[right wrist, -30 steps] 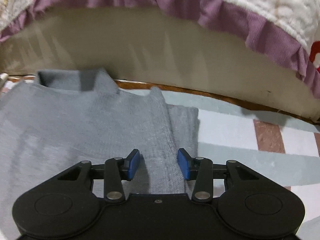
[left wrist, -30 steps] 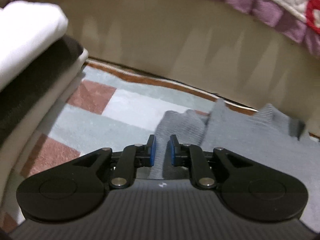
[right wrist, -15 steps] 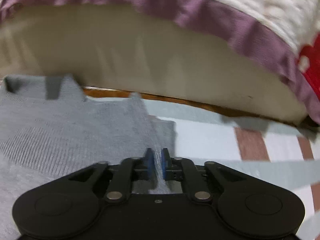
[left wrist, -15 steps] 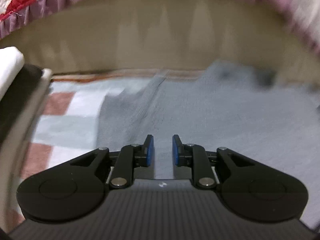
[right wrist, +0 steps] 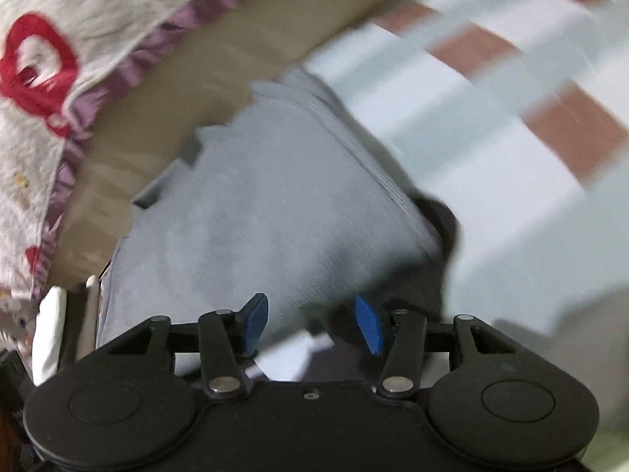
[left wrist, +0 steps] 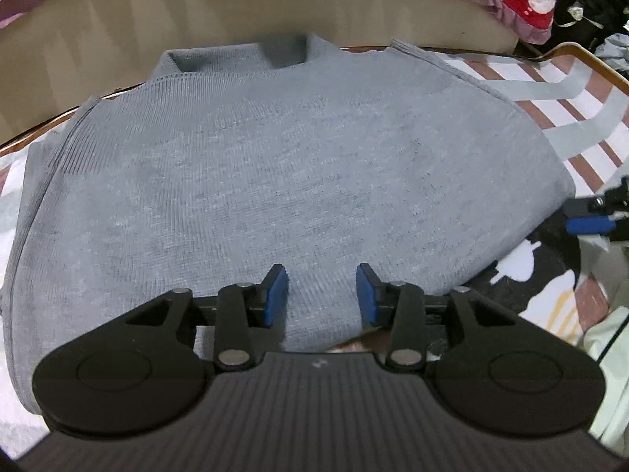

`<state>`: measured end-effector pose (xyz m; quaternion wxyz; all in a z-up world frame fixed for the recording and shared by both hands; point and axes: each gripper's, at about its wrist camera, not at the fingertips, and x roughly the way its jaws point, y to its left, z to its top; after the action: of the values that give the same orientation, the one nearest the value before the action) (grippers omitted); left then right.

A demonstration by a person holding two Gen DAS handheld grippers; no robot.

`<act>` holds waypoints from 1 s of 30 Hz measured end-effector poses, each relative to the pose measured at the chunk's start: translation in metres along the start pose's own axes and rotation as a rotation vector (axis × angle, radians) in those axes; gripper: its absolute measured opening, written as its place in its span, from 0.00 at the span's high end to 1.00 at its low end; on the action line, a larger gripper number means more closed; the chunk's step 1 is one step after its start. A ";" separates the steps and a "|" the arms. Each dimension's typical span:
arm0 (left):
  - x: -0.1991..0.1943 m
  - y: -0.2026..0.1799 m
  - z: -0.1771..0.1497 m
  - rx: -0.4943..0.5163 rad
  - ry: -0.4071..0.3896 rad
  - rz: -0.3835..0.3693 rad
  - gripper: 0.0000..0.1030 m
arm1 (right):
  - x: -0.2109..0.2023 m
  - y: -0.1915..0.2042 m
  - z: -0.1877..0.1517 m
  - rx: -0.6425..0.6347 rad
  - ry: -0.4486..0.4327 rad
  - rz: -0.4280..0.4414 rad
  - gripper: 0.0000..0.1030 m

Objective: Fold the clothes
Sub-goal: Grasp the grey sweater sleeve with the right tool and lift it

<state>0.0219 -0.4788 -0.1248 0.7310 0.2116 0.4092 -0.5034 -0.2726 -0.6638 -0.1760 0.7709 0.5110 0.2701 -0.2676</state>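
Note:
A grey knit sweater (left wrist: 283,181) lies folded flat on a checked mat, collar toward the far side, sleeves tucked in. My left gripper (left wrist: 320,295) is open and empty, hovering over the sweater's near hem. My right gripper (right wrist: 310,320) is open and empty over the sweater's near right corner (right wrist: 275,212); this view is blurred and tilted. The right gripper's blue pad also shows in the left wrist view (left wrist: 589,225) beside the sweater's right edge.
A beige bed base (left wrist: 220,8) with a purple-frilled quilt (right wrist: 51,90) runs along the far side. The checked mat (left wrist: 570,126) extends to the right. A dark garment (right wrist: 428,275) lies under the sweater's near right corner. Pale fabric (left wrist: 605,354) lies at the right.
Both grippers have opened and pulled back; the right one let go of the folded sleeve. The left view swung from the sleeve to the whole sweater. The right view tilted.

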 end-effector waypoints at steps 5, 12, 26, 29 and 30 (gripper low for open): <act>0.012 0.028 -0.002 -0.146 0.015 -0.096 0.60 | 0.014 -0.018 -0.009 0.144 -0.033 0.066 0.45; 0.025 0.060 -0.005 -0.310 0.022 -0.189 0.60 | 0.041 -0.021 0.017 0.113 -0.189 0.108 0.43; -0.003 0.034 -0.004 -0.115 0.054 -0.080 0.60 | 0.037 0.059 0.029 -0.317 -0.315 0.032 0.82; -0.024 0.051 -0.014 -0.133 0.063 -0.062 0.60 | 0.028 0.072 0.027 -0.355 -0.272 0.068 0.82; -0.028 0.062 -0.019 -0.179 0.064 -0.061 0.60 | 0.029 0.076 0.026 -0.397 -0.263 0.038 0.82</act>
<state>0.0666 -0.4244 -0.1193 0.7180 0.1489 0.4819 -0.4798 -0.1954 -0.6669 -0.1385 0.8896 0.3152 0.2051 -0.2591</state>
